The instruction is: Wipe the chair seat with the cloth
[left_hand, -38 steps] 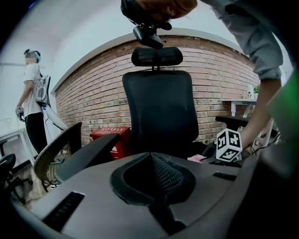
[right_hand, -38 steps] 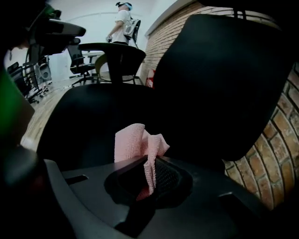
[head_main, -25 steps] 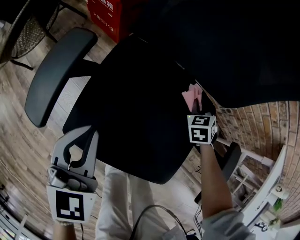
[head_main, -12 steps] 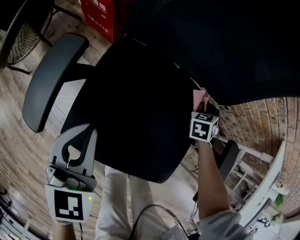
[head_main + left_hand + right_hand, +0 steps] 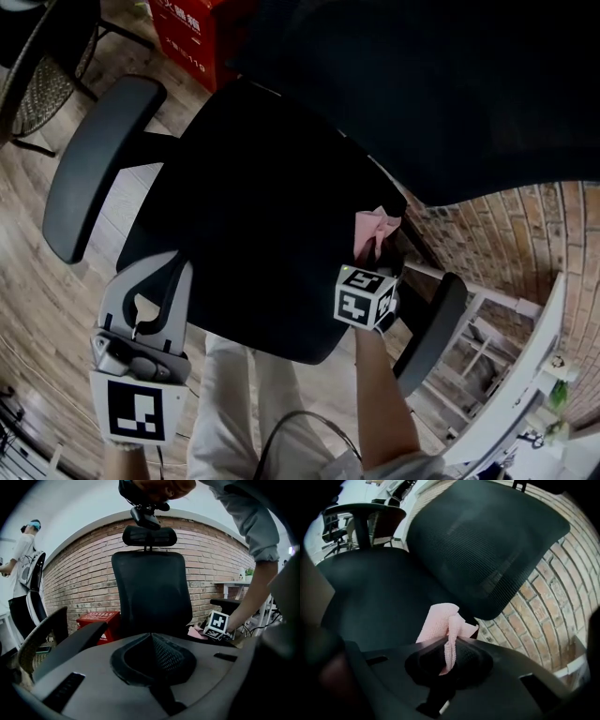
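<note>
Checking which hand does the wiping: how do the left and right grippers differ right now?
The right gripper clamps the pink cloth; the left gripper has nothing between its jaws. The right one is at the right rear edge of the chair seat, cloth on the seat; the left is held beyond the seat's front left corner. Both are shut.

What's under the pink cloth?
The black chair seat, near its back edge. The cloth, pinched in the right gripper, hides that patch; contact unclear.
</note>
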`<state>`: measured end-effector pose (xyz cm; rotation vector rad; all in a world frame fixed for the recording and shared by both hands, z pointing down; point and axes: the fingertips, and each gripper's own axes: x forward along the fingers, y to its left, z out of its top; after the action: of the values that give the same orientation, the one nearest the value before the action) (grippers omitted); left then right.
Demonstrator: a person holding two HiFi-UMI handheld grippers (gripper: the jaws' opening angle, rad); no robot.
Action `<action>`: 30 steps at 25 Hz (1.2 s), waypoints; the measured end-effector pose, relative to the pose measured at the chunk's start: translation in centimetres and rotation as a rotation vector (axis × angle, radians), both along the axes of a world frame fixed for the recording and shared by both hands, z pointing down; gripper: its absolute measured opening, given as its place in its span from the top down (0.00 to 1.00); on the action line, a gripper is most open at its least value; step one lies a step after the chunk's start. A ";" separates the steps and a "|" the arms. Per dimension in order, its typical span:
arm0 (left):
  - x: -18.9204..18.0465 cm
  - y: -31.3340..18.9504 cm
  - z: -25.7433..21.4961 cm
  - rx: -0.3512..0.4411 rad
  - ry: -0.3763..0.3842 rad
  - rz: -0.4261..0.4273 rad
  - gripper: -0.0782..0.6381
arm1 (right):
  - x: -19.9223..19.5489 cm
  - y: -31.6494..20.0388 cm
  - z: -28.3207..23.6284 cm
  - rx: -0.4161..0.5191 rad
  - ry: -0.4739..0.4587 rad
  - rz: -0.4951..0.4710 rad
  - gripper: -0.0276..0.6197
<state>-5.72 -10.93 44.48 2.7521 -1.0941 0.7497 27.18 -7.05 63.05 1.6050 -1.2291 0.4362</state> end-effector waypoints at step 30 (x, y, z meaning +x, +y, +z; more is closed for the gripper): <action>3.6 5.7 -1.3 0.022 -0.002 0.019 0.87 | -14.7 26.2 -1.4 -0.160 -0.328 -0.610 0.87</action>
<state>-2.10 -5.26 43.13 2.7847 -1.0845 0.7472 12.46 19.16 61.62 0.9746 -1.8002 0.3968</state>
